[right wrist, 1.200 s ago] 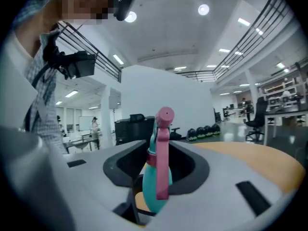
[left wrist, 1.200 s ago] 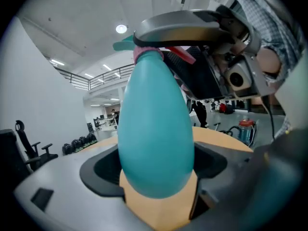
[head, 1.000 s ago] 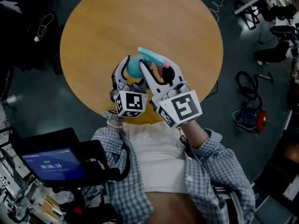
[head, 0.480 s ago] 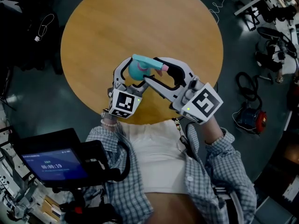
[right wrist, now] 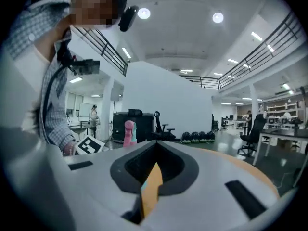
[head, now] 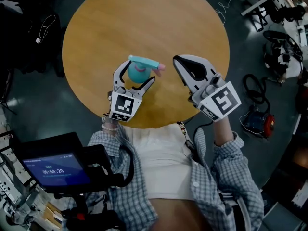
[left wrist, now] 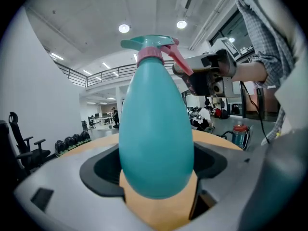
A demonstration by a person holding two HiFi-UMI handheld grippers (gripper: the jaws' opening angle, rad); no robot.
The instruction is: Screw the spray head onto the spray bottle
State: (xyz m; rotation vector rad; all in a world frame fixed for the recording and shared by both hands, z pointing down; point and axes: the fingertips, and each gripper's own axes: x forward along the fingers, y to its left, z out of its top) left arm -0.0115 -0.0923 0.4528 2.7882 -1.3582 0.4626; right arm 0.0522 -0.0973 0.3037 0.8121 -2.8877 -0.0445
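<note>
A teal egg-shaped spray bottle (head: 136,73) (left wrist: 156,138) stands upright between the jaws of my left gripper (head: 136,77) (left wrist: 156,174), which is shut on its belly above the round wooden table (head: 144,18). The teal spray head (head: 143,61) (left wrist: 147,43), with a pink collar and pink trigger (head: 159,67) (left wrist: 179,60), sits on the bottle's neck. My right gripper (head: 176,59) (right wrist: 155,153) hangs apart to the right of the head. Its jaws have just closed and stand shut with nothing between them. In the right gripper view the pink trigger (right wrist: 129,131) shows far off.
A screen on a dark mount (head: 55,170) sits at the lower left. Cables and a red and blue device (head: 258,121) lie on the floor to the right of the table. The person's checked sleeves (head: 226,172) fill the bottom of the head view.
The right gripper let go of the spray head, drew away to the right and shut. The left gripper and bottle shifted slightly left, and the head's nozzle swung leftward.
</note>
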